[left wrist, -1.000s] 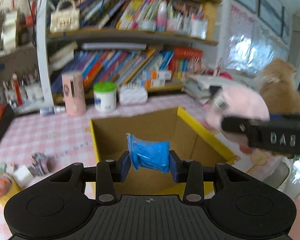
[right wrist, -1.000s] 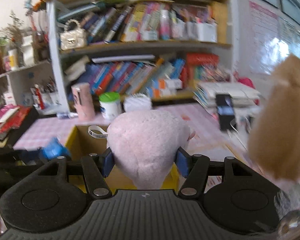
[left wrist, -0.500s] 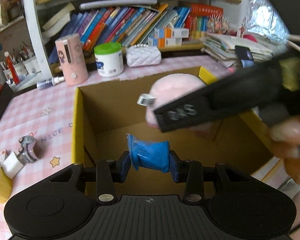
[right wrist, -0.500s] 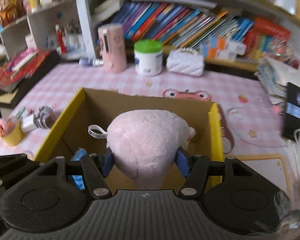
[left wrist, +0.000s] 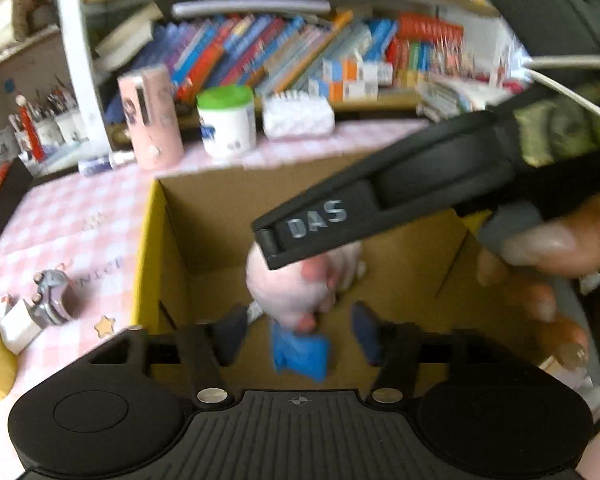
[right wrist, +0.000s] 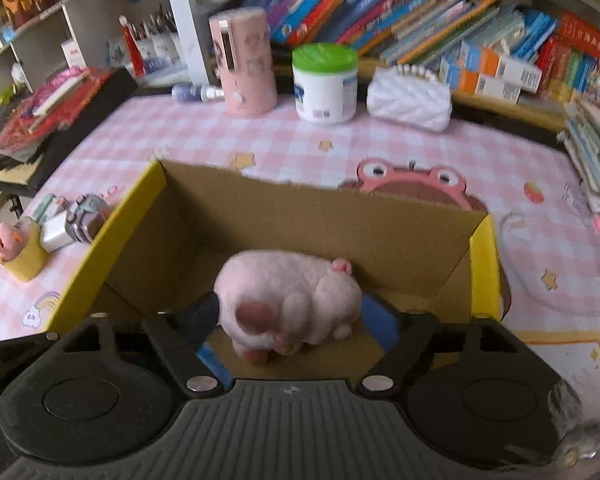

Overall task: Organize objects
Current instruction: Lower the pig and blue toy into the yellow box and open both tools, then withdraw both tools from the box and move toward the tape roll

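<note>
Item: pink plush toy [right wrist: 288, 300] and crumpled blue packet [left wrist: 300, 350], both inside yellow-edged cardboard box [right wrist: 485, 264]. Your left gripper [left wrist: 298, 334] and right gripper [right wrist: 290, 318]: jaws opening, pads clear. Withdraw upward without snagging either.

"DAS" on right tongs [left wrist: 316, 220]; "NICE" on tablecloth [left wrist: 60, 216]

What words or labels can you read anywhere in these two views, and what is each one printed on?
"DAS": on the side of the right tool, seen from the left wrist view.
"NICE": on the pink checked tablecloth, beside the cardboard box.
Too blurred to read: the label on the green-lidded jar, the book spines and the orange and white boxes.
</note>
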`<state>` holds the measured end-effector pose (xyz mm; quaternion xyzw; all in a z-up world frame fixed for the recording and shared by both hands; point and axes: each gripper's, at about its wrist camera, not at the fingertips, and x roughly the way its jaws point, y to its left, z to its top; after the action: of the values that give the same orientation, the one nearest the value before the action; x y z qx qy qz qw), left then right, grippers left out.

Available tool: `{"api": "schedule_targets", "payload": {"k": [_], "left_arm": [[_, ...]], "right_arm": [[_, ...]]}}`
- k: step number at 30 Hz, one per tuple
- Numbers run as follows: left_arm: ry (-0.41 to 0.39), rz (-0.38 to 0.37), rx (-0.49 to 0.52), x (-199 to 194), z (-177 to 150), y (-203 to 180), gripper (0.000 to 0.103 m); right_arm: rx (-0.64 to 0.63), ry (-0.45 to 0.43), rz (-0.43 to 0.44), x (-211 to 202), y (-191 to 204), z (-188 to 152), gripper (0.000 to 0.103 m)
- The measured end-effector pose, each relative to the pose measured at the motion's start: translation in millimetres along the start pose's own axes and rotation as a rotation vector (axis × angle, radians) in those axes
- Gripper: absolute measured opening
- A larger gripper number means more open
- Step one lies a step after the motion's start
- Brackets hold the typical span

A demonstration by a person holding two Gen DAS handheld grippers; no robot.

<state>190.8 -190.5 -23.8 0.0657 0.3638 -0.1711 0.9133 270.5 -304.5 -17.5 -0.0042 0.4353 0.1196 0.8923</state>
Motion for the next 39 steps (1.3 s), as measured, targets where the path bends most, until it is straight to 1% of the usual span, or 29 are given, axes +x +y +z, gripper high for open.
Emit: {"api": "schedule_targets", "payload": {"k": [2,4,8,11,15,18,21,23,24,26,28,31,34,39], "left_arm": [[-0.038,0.003,-0.003,-10.1,-1.3,1.3,0.066],[-0.061,0.001,-0.007,-20.7,-2.4,3.8,0.067],[-0.112,-0.009,-0.027,-47.4,-10.4,12.1,0.075],[-0.137,-0.02,-0.049,-66.5,-17.7,21.2,0.076],[-0.154,-0.034,-0.094,-89.2,-29.4,37.9,0.076],[-0.152,-0.022,-0.118,-98.7,-39.7,51.0,0.077],[-0.135,0.003,-0.131,-104.7,-54.0,62.2,0.078],[-0.113,0.028,-0.144,-108.4,-65.8,69.2,0.081],[-0.104,0.036,-0.151,-110.2,-71.7,73.2,0.082],[-0.079,0.047,-0.159,-114.1,-83.6,80.7,0.082],[-0.053,0.058,-0.161,-117.9,-95.1,87.4,0.082],[-0.018,0.074,-0.16,-123.3,-111.4,96.2,0.082],[0.011,0.084,-0.167,-130.3,-125.5,107.3,0.083],[0.03,0.106,-0.185,-145.3,-143.5,124.3,0.086]], "right_arm": [[0.011,-0.043,0.018,-13.4,-0.1,-0.6,0.082],[0.048,-0.098,0.007,-31.0,-0.8,-3.2,0.082],[0.12,-0.232,-0.075,-72.5,4.6,-20.0,0.082],[0.145,-0.32,-0.152,-101.1,12.6,-39.9,0.082],[0.161,-0.385,-0.242,-127.3,24.0,-67.9,0.082],[0.176,-0.412,-0.296,-141.9,37.6,-93.1,0.082],[0.189,-0.421,-0.344,-150.5,54.2,-118.7,0.082],[0.192,-0.425,-0.382,-151.5,68.6,-134.9,0.082],[0.196,-0.424,-0.402,-151.2,75.3,-142.4,0.082],[0.192,-0.401,-0.438,-146.8,90.4,-156.4,0.082],[0.179,-0.354,-0.456,-140.1,104.0,-166.7,0.082],[0.199,-0.291,-0.436,-132.4,118.7,-179.4,0.082],[0.209,-0.249,-0.41,-126.8,133.9,-188.7,0.082],[0.211,-0.186,-0.361,-119.1,162.3,-201.3,0.082]]}}
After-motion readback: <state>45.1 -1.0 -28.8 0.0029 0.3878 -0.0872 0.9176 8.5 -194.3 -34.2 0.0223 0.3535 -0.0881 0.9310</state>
